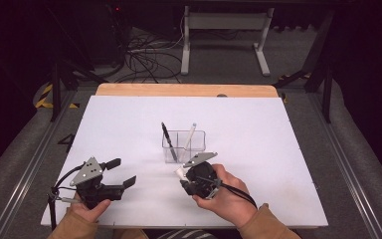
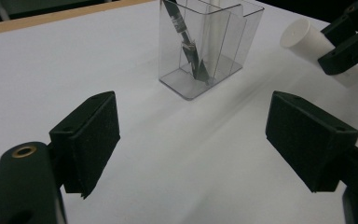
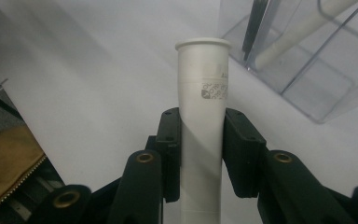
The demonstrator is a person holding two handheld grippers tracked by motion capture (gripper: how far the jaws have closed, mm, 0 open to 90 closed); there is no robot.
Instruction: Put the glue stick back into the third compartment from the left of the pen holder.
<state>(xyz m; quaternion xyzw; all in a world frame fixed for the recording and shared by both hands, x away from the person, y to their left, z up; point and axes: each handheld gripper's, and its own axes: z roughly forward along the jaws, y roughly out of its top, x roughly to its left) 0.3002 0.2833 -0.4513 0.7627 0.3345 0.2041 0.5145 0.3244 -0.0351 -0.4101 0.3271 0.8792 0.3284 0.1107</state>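
Right gripper: held in the person's right hand, low and right of the table's middle in the high view; its jaws are clamped on a white tube, one pad on each side of it.
White tube: a plain white cylinder with a flared rim at its far end and a small printed label below the rim; it sticks out past the jaw tips toward the holder. In the high view its end shows just left of the gripper body. In the left gripper view it appears at upper right, gripped by the other gripper's jaws.
Left gripper: held in the left hand at the near left of the table; jaws stand wide apart with nothing between them, only bare table showing between the pads in its own view.
Holder: a clear plastic box with inner dividers, standing upright near the table's middle, just beyond the right gripper.
Black pen: leans in the holder's left compartment, top tilted left.
White pen: leans in the right part of the holder, top tilted right.
Table: white sheet over a wooden top, whose far edge shows as a tan strip.
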